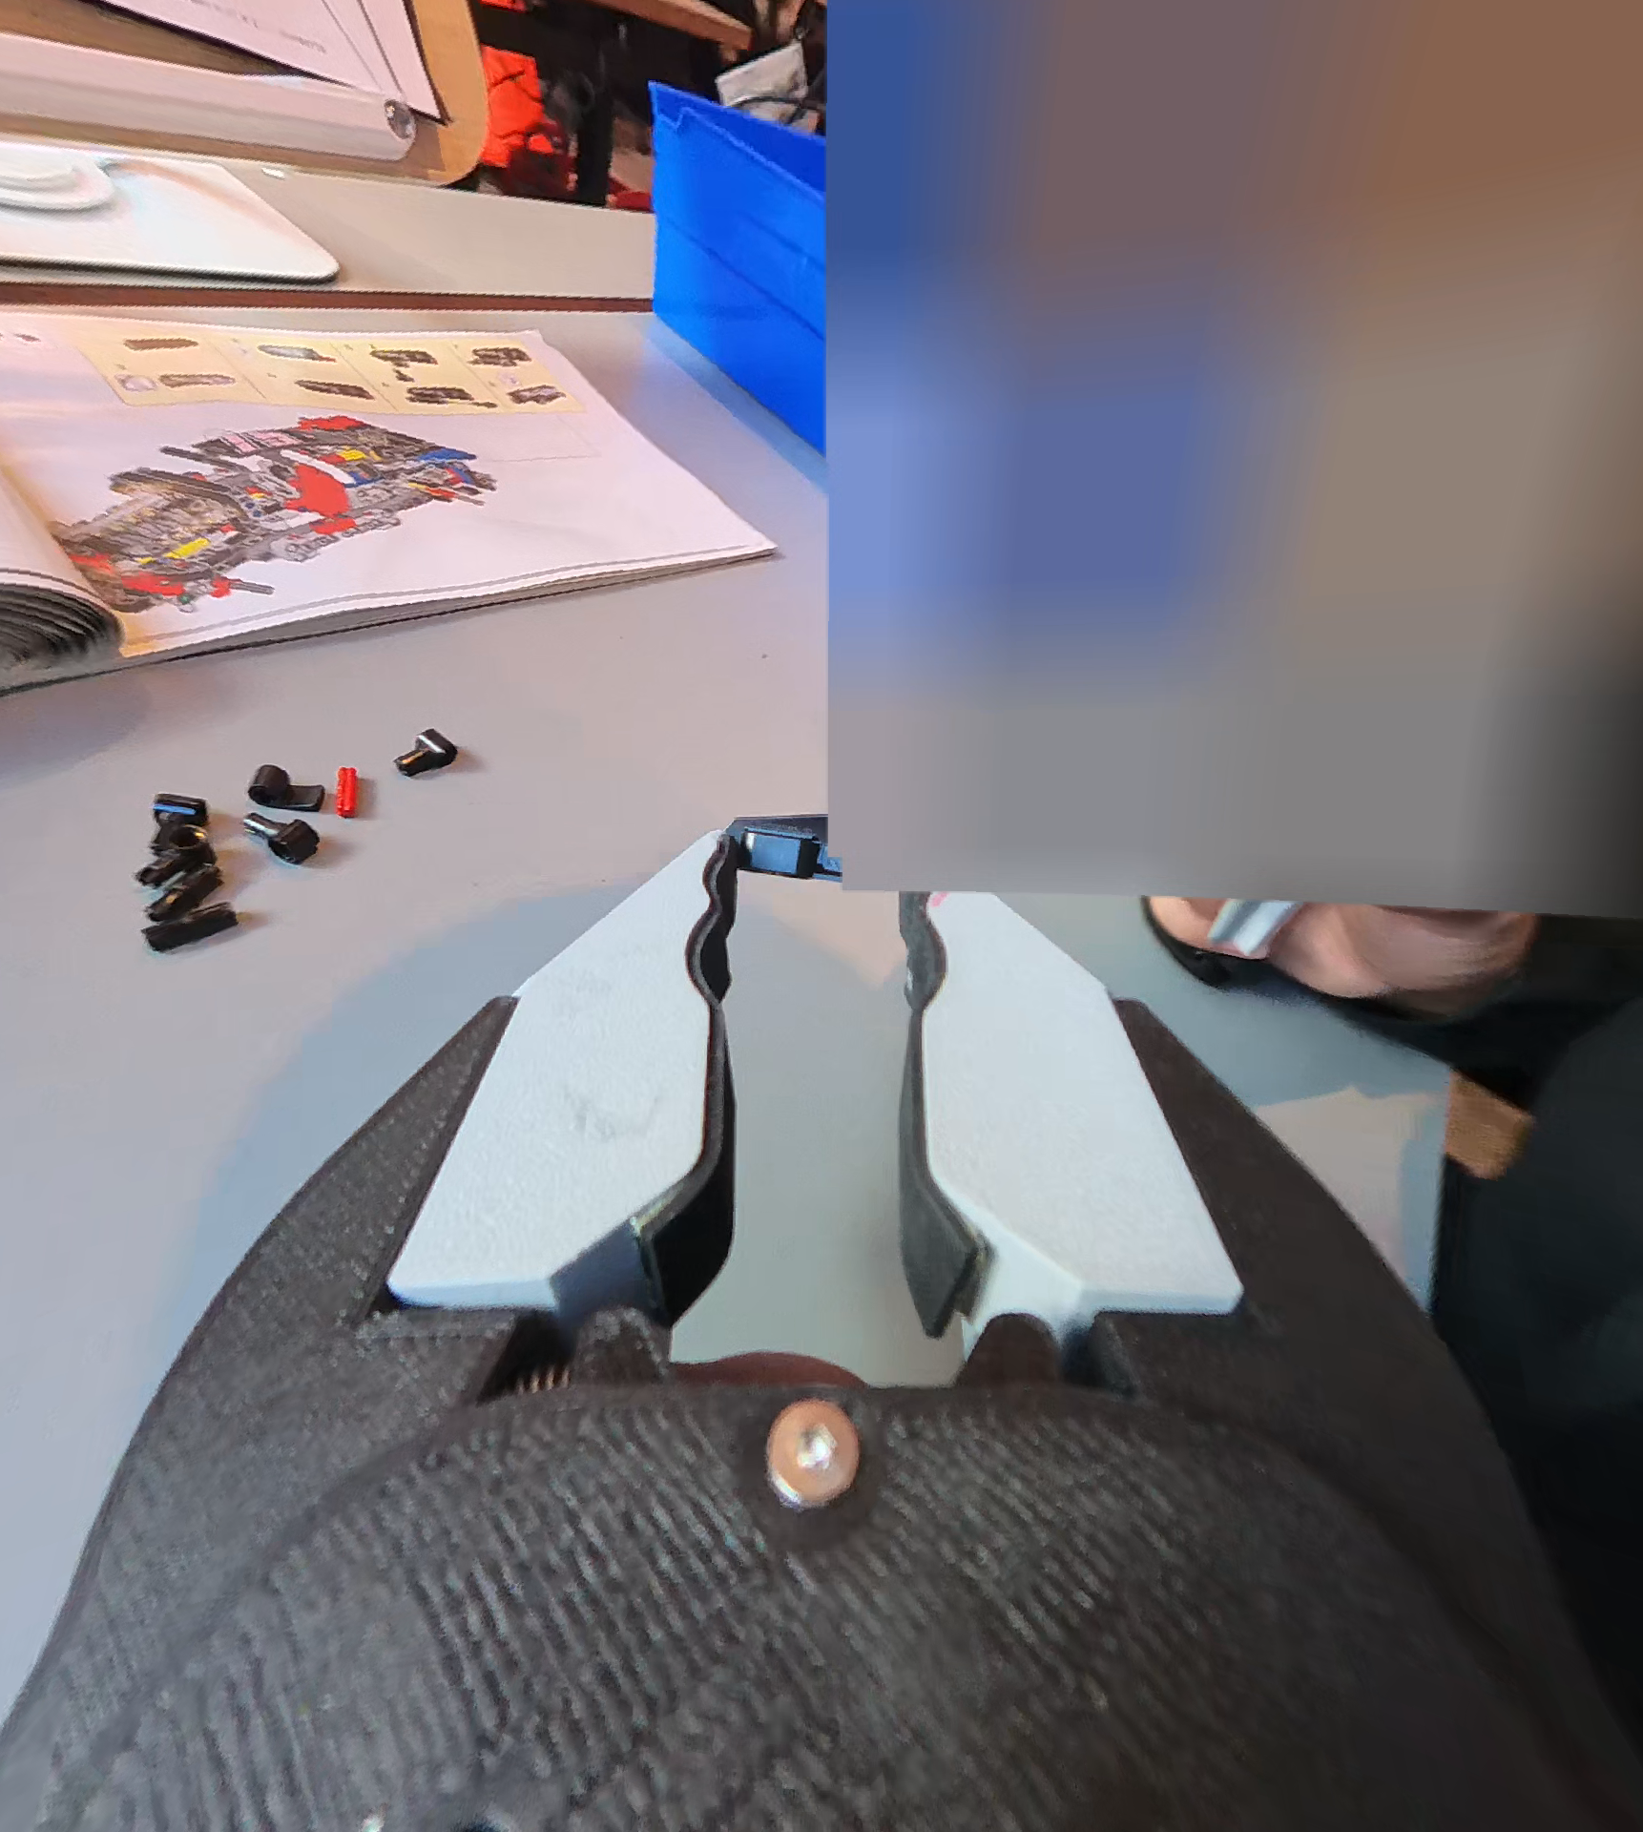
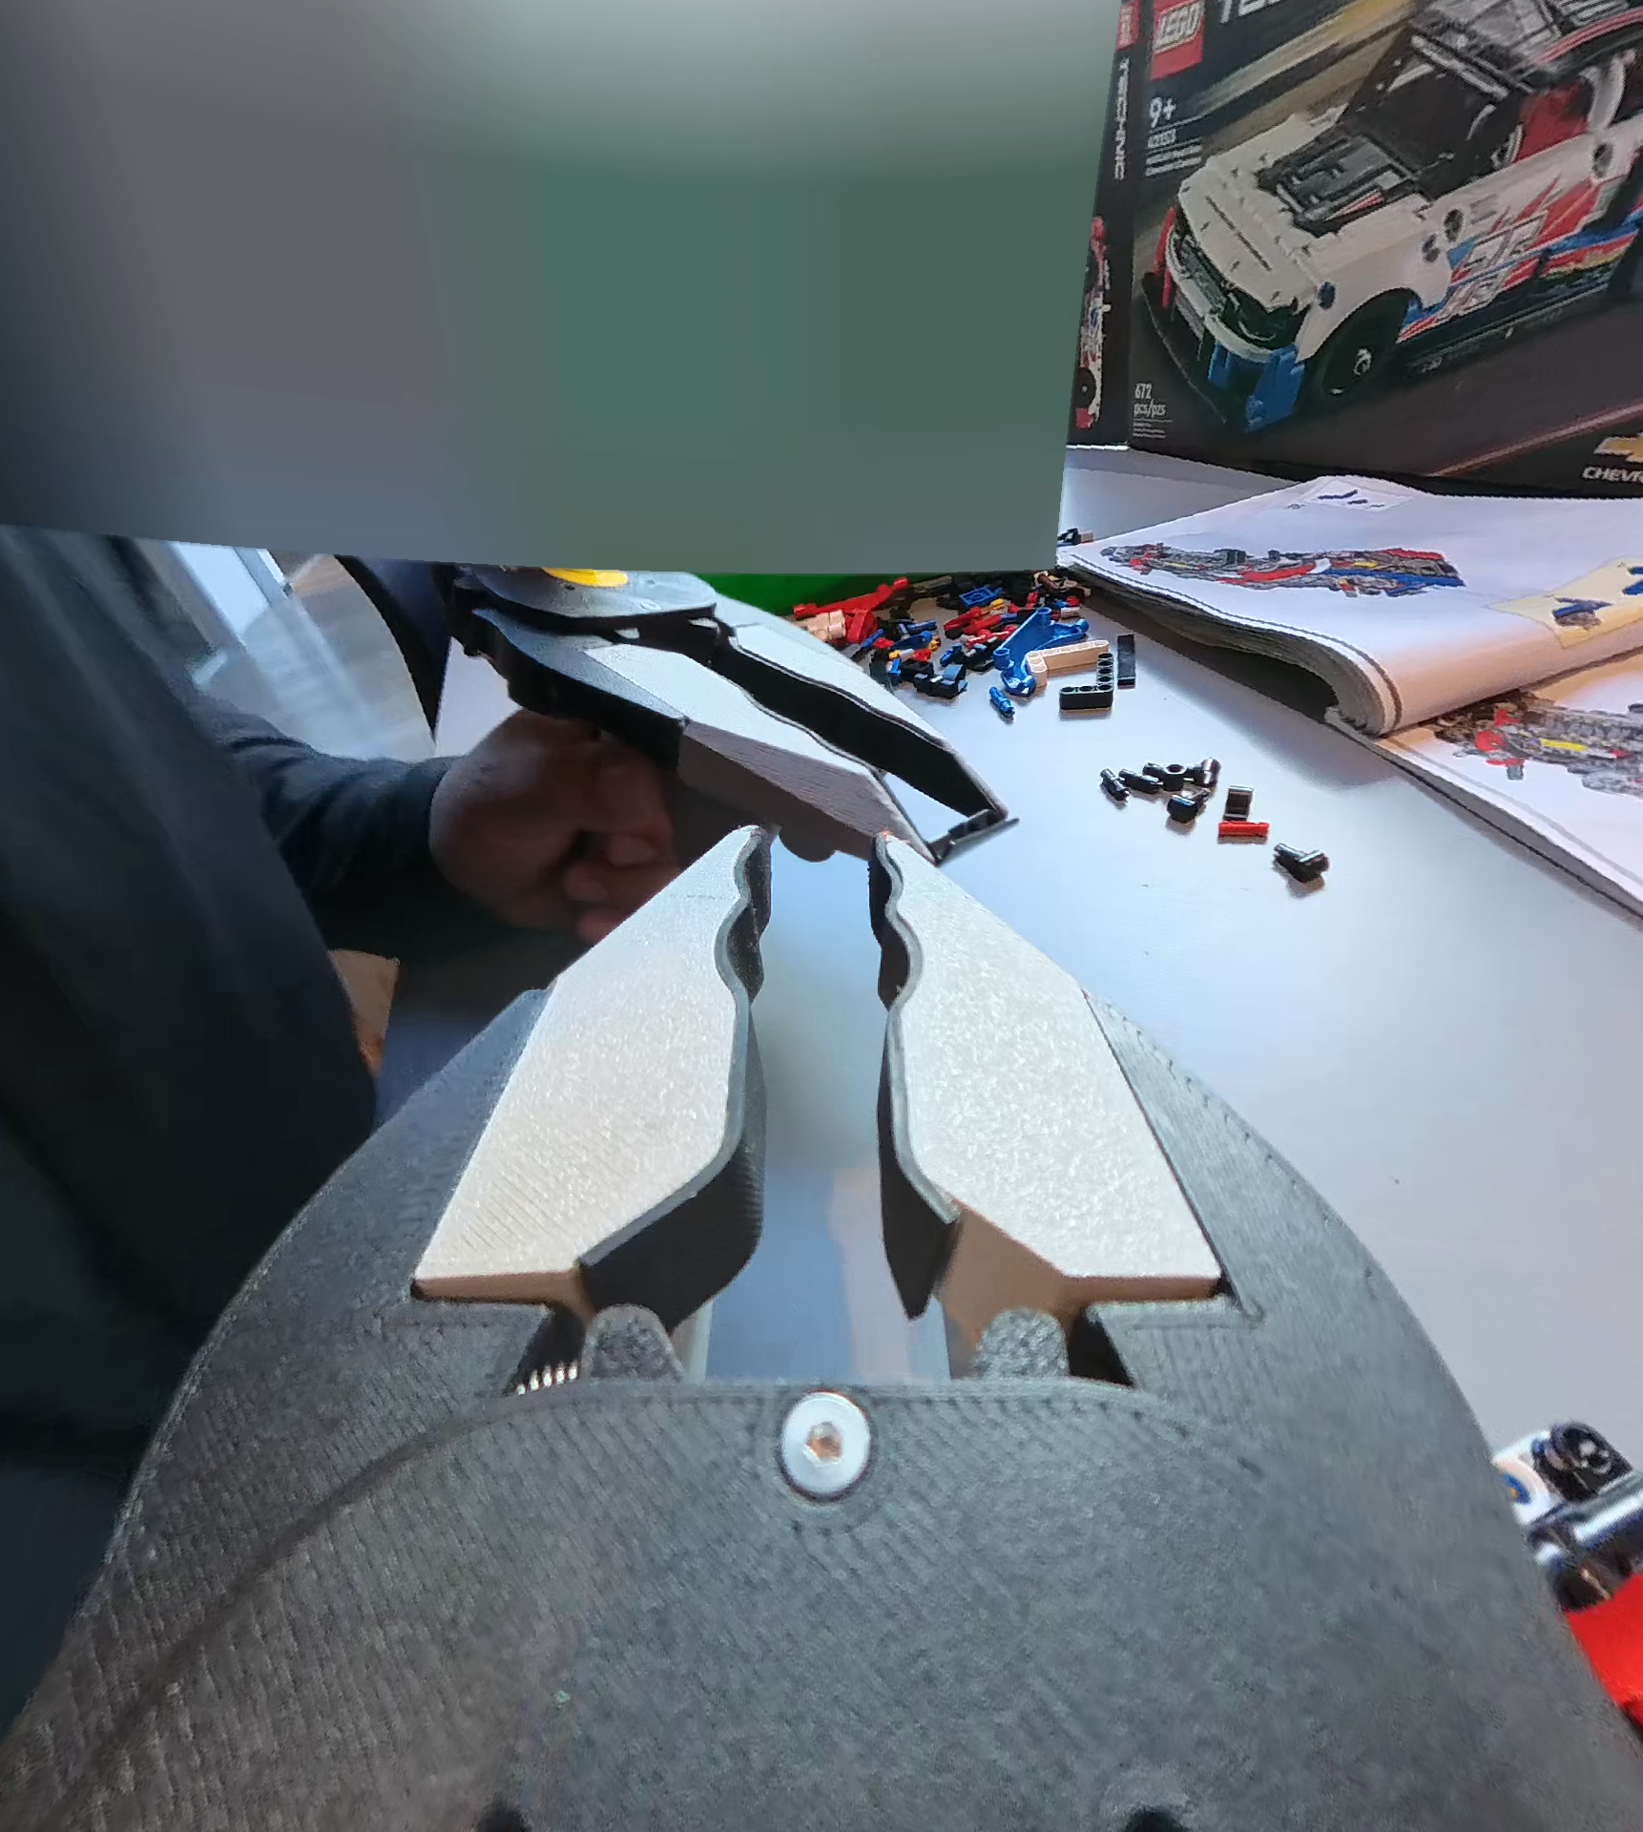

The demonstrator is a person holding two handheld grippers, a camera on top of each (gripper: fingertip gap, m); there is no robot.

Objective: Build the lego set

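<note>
Grey table: left gripper fingers pinch a black frame piece; right gripper fingers gape empty. Risk: thin grip, piece twists out.

grey table, blue bin, wooden chair behind

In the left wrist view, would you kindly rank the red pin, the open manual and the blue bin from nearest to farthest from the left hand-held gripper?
1. Red pin, left of the fingertips on the table.
2. Manual, behind the pin.
3. Blue bin, farthest, upper middle.
</note>
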